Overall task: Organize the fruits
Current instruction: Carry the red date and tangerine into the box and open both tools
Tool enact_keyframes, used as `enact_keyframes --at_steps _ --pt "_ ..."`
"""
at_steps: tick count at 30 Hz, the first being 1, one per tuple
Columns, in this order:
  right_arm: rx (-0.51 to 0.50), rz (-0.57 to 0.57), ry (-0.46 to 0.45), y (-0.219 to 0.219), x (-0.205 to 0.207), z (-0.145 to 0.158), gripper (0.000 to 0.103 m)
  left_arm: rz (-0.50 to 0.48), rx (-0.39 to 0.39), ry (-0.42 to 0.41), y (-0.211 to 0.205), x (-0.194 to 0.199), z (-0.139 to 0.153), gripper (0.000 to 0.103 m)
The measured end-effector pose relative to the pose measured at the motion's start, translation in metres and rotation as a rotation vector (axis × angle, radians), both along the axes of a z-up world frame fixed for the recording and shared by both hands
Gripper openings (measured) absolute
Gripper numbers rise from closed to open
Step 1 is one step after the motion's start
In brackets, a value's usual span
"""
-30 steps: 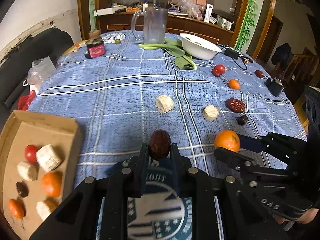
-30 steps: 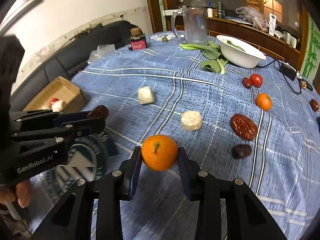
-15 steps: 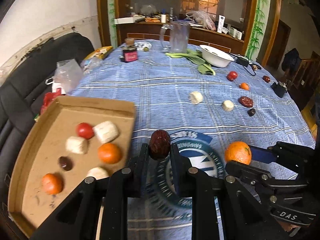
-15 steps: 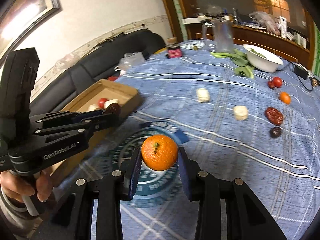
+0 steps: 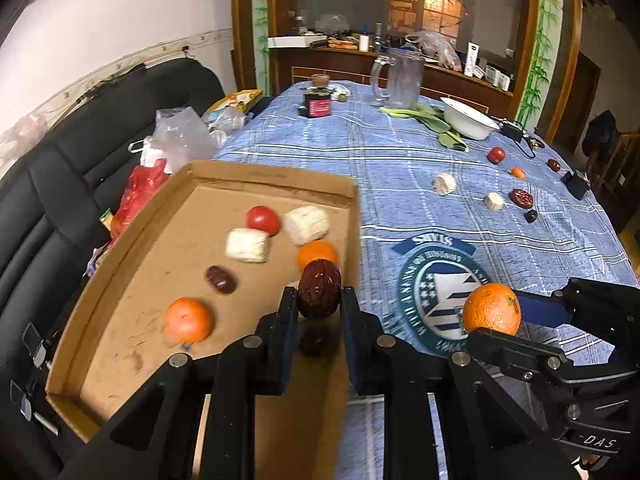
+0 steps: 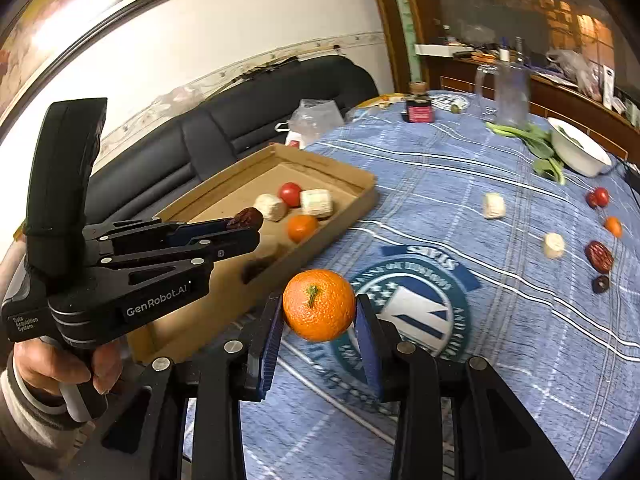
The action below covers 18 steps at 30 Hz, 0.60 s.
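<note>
Now left gripper (image 5: 319, 312) clamped on red date (image 5: 319, 289), over cardboard box (image 5: 276, 179) near edge; nearer arm. Right gripper (image 6: 319, 326) pinches mandarin (image 6: 319, 304) above tablecloth (image 6: 440, 168), box off left.

Desk cloth (image 5: 400, 160): blue, white plaid lines, navy-white crest print. Box (image 5: 272, 179): plain brown. Date (image 5: 319, 289): dark red, wrinkled. Mandarin (image 6: 319, 305): orange, green stem. Sofa (image 5: 80, 160): black.
</note>
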State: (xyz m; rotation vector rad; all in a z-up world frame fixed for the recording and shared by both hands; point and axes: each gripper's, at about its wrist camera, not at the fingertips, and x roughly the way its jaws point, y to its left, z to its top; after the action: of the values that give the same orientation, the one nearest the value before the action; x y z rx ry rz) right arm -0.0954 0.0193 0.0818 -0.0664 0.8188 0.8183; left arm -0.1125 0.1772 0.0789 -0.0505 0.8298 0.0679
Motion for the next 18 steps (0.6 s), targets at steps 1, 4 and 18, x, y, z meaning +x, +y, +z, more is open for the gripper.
enact_keyframes --at_steps 1,4,18 --pt "-0.003 0.009 -0.003 0.005 -0.002 0.001 0.040 0.007 0.002 -0.002 0.005 -0.003 0.001 0.021" --pt "-0.005 0.038 -0.008 0.018 -0.008 0.004 0.039 0.028 0.006 0.003 0.023 -0.014 0.002 0.021" --pt "-0.042 0.153 0.007 0.078 -0.014 -0.007 0.040 0.108 -0.027 0.060 0.076 -0.031 -0.013 0.021"
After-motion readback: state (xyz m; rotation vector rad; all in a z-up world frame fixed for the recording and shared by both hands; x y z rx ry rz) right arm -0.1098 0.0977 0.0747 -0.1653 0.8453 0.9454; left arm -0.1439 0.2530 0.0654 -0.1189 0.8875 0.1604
